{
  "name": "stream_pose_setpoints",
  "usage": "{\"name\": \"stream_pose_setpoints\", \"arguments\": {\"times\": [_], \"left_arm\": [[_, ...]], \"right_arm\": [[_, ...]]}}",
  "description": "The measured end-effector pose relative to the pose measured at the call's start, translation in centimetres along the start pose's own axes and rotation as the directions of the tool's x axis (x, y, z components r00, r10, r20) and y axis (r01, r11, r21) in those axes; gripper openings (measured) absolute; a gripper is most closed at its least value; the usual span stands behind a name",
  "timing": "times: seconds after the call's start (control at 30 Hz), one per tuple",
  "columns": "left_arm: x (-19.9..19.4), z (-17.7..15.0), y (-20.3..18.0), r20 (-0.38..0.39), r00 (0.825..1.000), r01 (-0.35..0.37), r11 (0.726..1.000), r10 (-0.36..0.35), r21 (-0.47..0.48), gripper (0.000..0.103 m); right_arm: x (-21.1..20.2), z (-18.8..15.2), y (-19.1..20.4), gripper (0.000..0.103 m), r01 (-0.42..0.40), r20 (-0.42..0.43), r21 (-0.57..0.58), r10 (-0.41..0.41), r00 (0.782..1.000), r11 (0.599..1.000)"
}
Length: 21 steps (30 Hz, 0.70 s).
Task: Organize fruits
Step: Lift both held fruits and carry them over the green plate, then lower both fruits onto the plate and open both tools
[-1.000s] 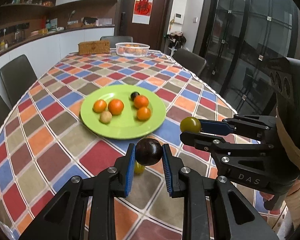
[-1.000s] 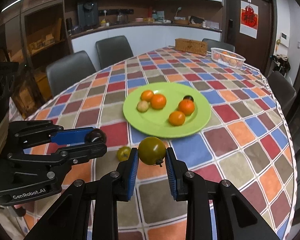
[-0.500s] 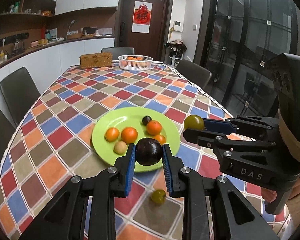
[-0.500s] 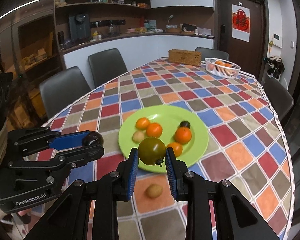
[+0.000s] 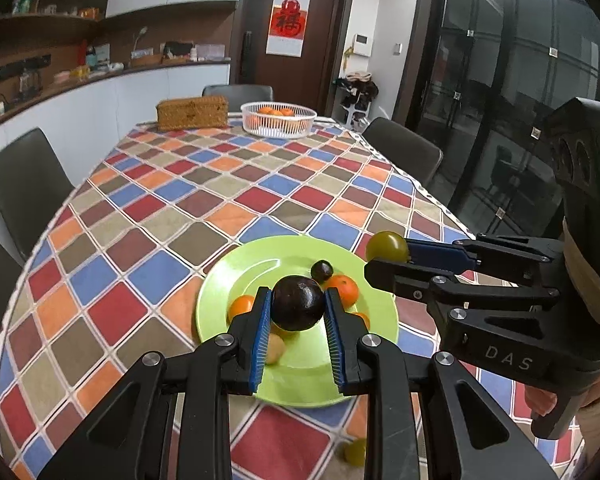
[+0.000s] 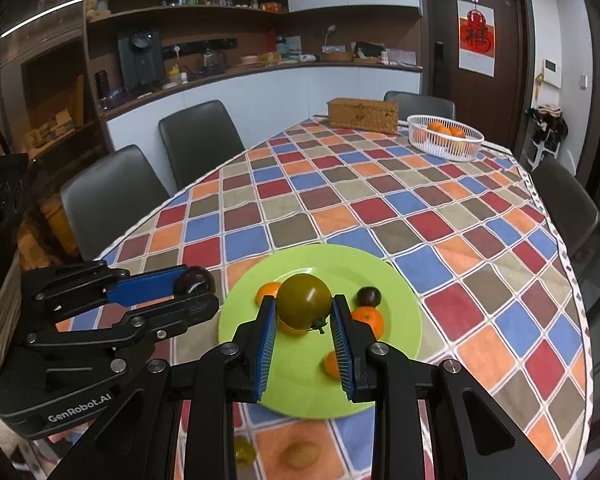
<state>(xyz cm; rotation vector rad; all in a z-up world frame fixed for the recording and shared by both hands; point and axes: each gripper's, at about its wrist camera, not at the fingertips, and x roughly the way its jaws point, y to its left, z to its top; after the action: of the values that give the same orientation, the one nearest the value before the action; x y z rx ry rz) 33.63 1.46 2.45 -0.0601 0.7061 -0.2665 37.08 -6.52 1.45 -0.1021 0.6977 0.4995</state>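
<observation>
Nearby, white basket (image 5: 278, 120) of oranges, wicker box (image 5: 192, 112), dark chairs (image 6: 198, 140).

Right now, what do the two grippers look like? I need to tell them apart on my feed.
Both are black, angular linkages with silver screw heads and ribbed blue pads. The left gripper has "GenRobot.AI" printed in white on its body in the right wrist view. The right gripper shows "DAS" in the left wrist view, a beige band wrapped behind it, and a black housing with round openings.
</observation>
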Motion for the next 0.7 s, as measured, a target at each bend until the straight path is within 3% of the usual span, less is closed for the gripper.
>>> {"name": "stream_pose_setpoints", "arguments": {"times": [0.27,0.7], "left_arm": [[4.9,1.5,2.2,-0.079,0.996,0.024,0.997,-0.03,-0.071,0.026],[10.4,1.4,3.8,-0.189,0.981,0.004,0.99,-0.03,-0.138,0.026]], "right_arm": [[4.6,1.5,-1.5,0.028,0.012,-0.098,0.016,-0.01,0.995,1.0],[9.5,1.0,-3.6,0.028,0.04,-0.216,0.071,-0.024,0.976,0.997]]}}
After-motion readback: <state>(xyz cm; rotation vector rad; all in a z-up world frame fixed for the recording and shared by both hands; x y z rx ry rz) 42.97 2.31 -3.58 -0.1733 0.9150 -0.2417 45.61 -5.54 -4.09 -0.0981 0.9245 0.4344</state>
